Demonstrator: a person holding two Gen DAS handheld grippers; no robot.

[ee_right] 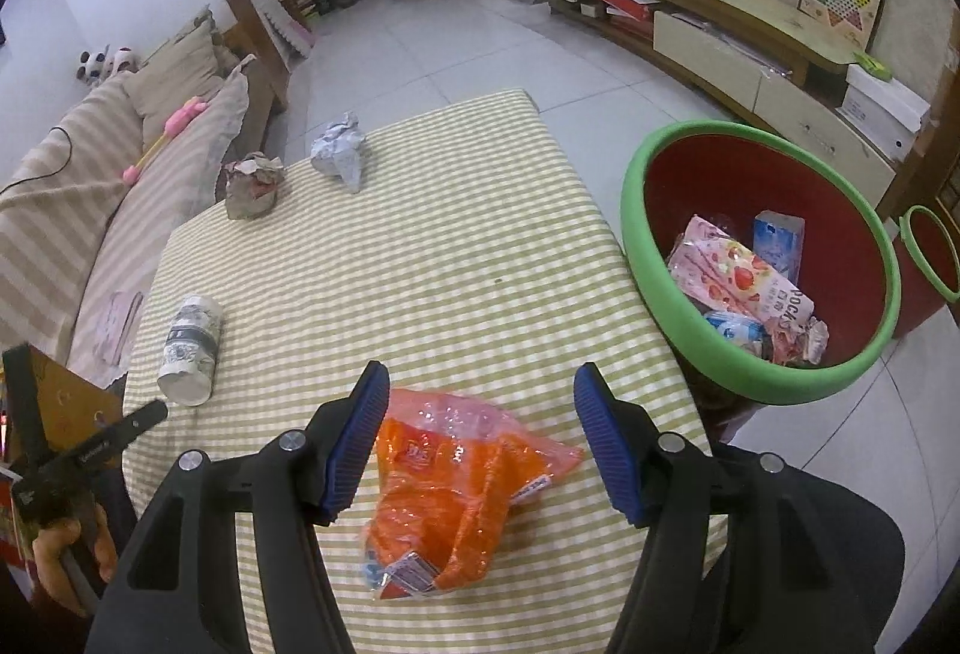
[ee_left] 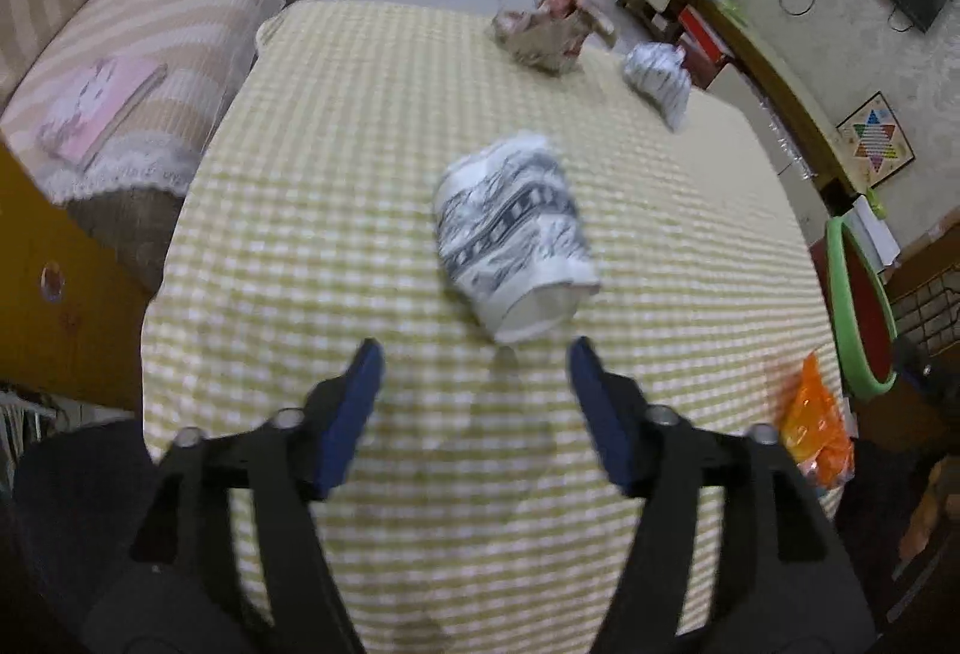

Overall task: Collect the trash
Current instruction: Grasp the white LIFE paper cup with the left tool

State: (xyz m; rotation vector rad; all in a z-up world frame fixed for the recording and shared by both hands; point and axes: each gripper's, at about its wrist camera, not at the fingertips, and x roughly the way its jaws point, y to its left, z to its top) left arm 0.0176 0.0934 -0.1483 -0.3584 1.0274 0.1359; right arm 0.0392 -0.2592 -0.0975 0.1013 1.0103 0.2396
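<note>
A crushed white paper cup [ee_left: 516, 240] with dark print lies on its side on the checked tablecloth [ee_left: 336, 162], just ahead of my open, empty left gripper [ee_left: 477, 354]. It also shows in the right wrist view [ee_right: 191, 351]. An orange plastic wrapper [ee_right: 456, 486] lies between the fingers of my open right gripper [ee_right: 480, 384]; it shows at the table's right edge in the left wrist view [ee_left: 819, 432]. A brown crumpled paper bag [ee_left: 546, 33] [ee_right: 252, 186] and a white crumpled paper [ee_left: 657, 75] [ee_right: 341, 156] lie at the far end.
A red bin with a green rim [ee_right: 636, 186] [ee_left: 840, 294] stands right of the table and holds several wrappers. A second such bin [ee_right: 930, 258] stands behind it. A striped sofa [ee_left: 150, 30] runs along the left. A low TV cabinet [ee_right: 720, 24] lines the right wall.
</note>
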